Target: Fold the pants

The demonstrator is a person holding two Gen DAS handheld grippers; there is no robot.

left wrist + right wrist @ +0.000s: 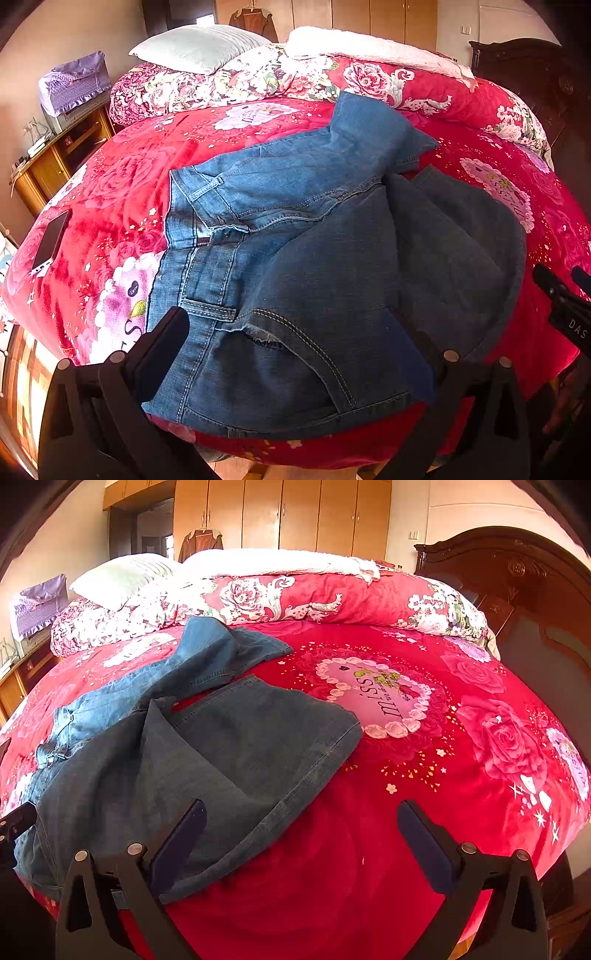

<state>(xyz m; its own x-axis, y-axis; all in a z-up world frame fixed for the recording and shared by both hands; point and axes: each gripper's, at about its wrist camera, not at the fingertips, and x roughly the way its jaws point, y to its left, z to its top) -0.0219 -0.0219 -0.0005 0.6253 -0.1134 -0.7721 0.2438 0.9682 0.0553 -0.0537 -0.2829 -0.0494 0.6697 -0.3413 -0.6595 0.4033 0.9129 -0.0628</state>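
Jeans [295, 236] lie crumpled on the red floral bedspread [122, 192], waistband toward the phone [50, 240], one leg reaching the rolled quilt [258, 77], the other doubled back over the seat. Left gripper [306, 343] hangs above the jeans, jaws wide and empty. Right gripper [301, 834] likewise gapes empty above the doubled leg's edge.

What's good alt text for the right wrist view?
Blue jeans lie crumpled on a red floral bedspread, left of the open right gripper, which holds nothing. Behind are a pillow and wooden wardrobe.
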